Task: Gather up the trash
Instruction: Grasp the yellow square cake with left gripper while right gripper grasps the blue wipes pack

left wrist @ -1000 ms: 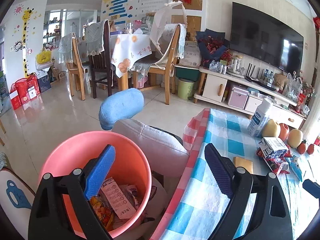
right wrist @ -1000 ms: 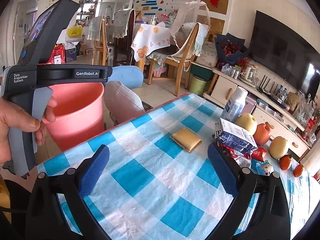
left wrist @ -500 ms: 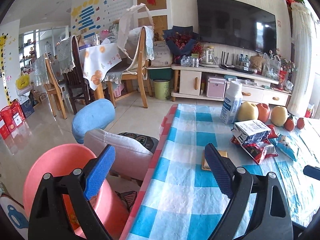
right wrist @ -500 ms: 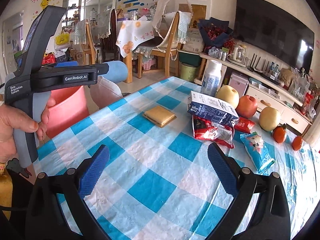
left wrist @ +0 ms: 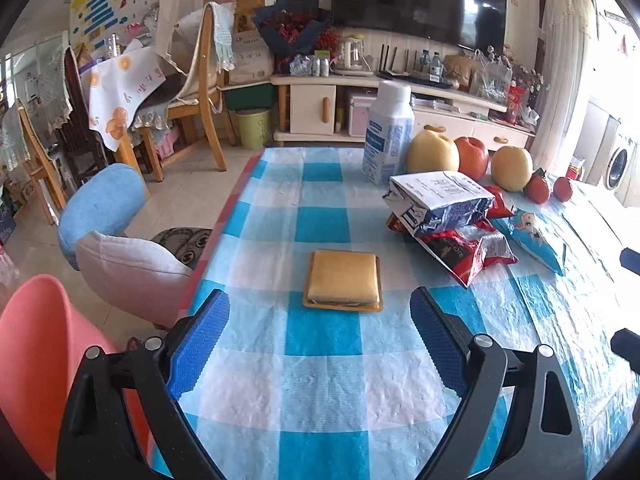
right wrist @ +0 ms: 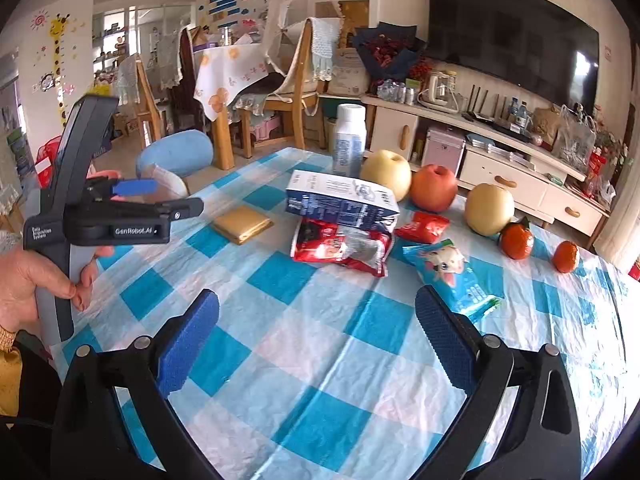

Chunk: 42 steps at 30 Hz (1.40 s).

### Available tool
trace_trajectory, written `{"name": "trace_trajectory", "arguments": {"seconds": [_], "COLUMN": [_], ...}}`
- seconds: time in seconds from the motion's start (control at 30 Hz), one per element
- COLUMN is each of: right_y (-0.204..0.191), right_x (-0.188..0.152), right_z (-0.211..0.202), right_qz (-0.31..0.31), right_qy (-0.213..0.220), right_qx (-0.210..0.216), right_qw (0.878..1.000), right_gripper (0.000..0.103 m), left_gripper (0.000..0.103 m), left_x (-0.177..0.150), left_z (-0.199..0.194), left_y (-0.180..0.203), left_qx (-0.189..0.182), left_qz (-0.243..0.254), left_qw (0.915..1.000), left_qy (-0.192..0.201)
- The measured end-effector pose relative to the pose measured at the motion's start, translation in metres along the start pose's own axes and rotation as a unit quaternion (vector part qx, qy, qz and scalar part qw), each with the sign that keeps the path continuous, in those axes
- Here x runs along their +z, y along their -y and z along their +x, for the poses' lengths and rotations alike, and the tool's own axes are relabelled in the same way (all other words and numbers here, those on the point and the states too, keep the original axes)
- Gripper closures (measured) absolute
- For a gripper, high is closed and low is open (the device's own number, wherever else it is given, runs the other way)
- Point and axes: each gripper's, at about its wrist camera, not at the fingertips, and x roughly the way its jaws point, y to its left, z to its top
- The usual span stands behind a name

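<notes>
Swung off the pink bin [left wrist: 36, 360] at 8 o'clock, left tool [left wrist: 316, 332] released, lined up on the yellow packet [left wrist: 343, 280] at 12 o'clock. Right tool [right wrist: 316, 336] released too, empty above the table [right wrist: 320, 400]. Probably next pickup.

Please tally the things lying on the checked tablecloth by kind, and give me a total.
Snack packets: 5, yellow, blue-and-white, large red, small red, light blue
Pears: 2
Apple: 1
Tangerines: 2
Bottle: 1
Total: 11
</notes>
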Motion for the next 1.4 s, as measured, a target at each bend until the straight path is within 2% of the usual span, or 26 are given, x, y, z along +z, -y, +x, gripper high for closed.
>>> {"name": "trace_trajectory", "arguments": {"seconds": [0.17, 0.3, 0.57, 0.9, 1.13, 1.23, 1.3, 1.4], "right_y": [0.05, 0.083, 0.129, 0.139, 0.141, 0.139, 0.139, 0.138], "right_x": [-0.002, -0.003, -0.012, -0.01, -0.006, -0.006, -0.006, -0.006], "right_z": [0.006, 0.019, 0.068, 0.108, 0.117, 0.119, 0.121, 0.121], "right_qz": [0.04, 0.047, 0.077, 0.072, 0.071, 0.066, 0.066, 0.064], "right_qy": [-0.013, -0.025, -0.067, -0.095, -0.107, -0.114, -0.121, -0.121], "right_qx": [-0.021, -0.041, -0.033, -0.013, -0.011, -0.013, -0.015, -0.018], "right_qw": [0.999, 0.998, 0.994, 0.993, 0.992, 0.991, 0.99, 0.99], "right_gripper": [0.004, 0.004, 0.004, 0.004, 0.005, 0.009, 0.019, 0.021], "left_gripper": [0.012, 0.012, 0.012, 0.012, 0.012, 0.02, 0.022, 0.03], "left_x": [0.002, 0.005, 0.008, 0.012, 0.014, 0.014, 0.015, 0.016], "left_z": [0.019, 0.034, 0.057, 0.079, 0.085, 0.088, 0.088, 0.088], "left_y": [0.009, 0.015, 0.017, 0.016, 0.016, 0.018, 0.018, 0.019], "left_qx": [-0.01, -0.007, 0.005, 0.012, 0.012, 0.011, 0.01, 0.005], "left_qz": [-0.002, 0.003, 0.012, 0.013, 0.009, 0.012, 0.008, 0.002], "left_qw": [0.9998, 0.9993, 0.9978, 0.9964, 0.996, 0.9956, 0.9957, 0.9959], "left_qy": [-0.018, -0.036, -0.066, -0.083, -0.088, -0.092, -0.092, -0.09]}}
